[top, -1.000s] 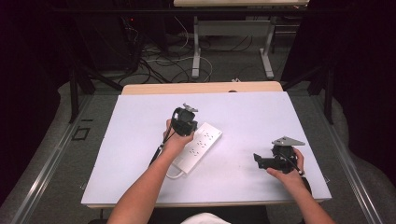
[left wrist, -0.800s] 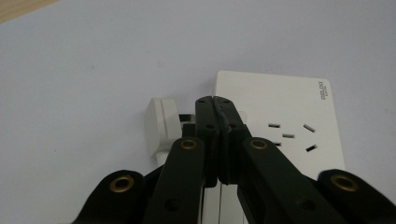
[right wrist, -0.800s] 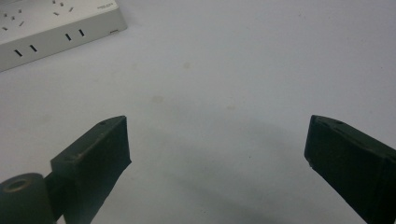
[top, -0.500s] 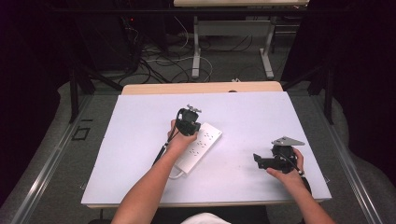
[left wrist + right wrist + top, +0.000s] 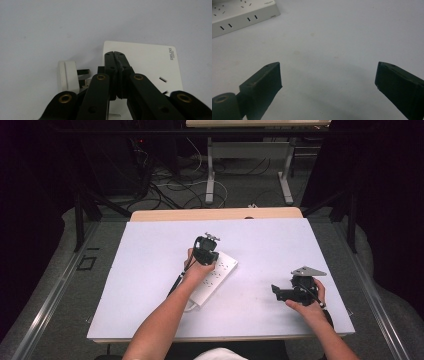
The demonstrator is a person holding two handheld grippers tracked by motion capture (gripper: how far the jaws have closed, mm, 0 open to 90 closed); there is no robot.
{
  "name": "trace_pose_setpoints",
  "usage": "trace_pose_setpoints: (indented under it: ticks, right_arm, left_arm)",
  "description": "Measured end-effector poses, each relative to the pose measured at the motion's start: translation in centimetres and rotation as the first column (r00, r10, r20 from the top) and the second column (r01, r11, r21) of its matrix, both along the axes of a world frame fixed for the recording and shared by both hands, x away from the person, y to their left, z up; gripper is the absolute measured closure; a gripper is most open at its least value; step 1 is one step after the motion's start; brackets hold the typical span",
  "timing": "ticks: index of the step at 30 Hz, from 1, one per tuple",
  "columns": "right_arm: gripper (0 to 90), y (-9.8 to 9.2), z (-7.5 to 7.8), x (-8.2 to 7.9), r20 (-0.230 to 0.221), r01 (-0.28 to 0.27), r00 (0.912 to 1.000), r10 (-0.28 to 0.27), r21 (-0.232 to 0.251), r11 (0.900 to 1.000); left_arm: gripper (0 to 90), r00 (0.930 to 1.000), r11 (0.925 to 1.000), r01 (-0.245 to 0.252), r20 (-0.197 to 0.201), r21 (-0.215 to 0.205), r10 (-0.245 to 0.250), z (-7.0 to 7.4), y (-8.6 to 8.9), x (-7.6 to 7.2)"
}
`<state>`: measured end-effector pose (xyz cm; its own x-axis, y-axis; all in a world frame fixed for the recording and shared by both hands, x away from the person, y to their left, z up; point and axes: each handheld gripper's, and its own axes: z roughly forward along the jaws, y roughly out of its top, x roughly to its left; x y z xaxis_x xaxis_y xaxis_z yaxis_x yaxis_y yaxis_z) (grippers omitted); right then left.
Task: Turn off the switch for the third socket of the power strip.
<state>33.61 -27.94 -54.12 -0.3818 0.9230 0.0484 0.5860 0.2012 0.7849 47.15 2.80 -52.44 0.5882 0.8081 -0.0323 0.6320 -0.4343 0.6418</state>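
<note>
From the high view, the white power strip (image 5: 212, 279) lies flat near the middle of the bench (image 5: 150, 270). Its long side runs slantwise: one end points toward the far right corner, the other toward the near left corner, where my left arm covers part of it. My left claw (image 5: 205, 251) sits over the far end of the strip. My right claw (image 5: 280, 293) rests near the near right corner, well apart from the strip, with its tips pointing left.

In the left gripper view, my left claw (image 5: 114, 56) is squeezed tight, its two jaws pressed together with nothing between them. The tips lie over the corner of the strip (image 5: 150, 65). A white plug (image 5: 67, 76) lies just beside that end.

In the right gripper view, my right claw (image 5: 328, 72) is spread wide over the bare bench (image 5: 337, 37). One end of the strip (image 5: 242, 13) shows at the top left, its slots facing up.
</note>
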Motion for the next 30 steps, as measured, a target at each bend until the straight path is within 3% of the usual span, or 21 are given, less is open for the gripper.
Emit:
trace_pose_setpoints:
  ticks: [4,9,10,30]
  right_arm:
    - [6.3,0.03,-0.02,0.02,-0.001,0.000,1.0000,0.000,-0.002,1.000]
    - [6.3,0.04,0.03,0.00,0.003,-0.007,1.0000,0.007,-0.008,1.000]
    - [6.3,0.08,0.03,-0.01,0.001,-0.005,1.0000,0.005,-0.005,1.000]
    - [6.3,-0.05,-0.01,0.07,-0.001,0.003,1.0000,-0.003,0.000,1.000]
  left_arm:
    - [89.8,0.9999,0.9998,-0.013,-0.006,-0.015,0.013,-0.06,-0.08,-0.03]
    - [89.8,1.0000,1.0000,-0.002,-0.007,0.006,0.002,-0.22,-0.13,0.08]
    - [89.8,1.0000,1.0000,0.001,0.005,-0.002,-0.001,-0.31,-0.13,0.09]
    - [89.8,0.9999,0.9999,-0.009,-0.006,-0.006,0.009,-0.25,-0.07,0.17]
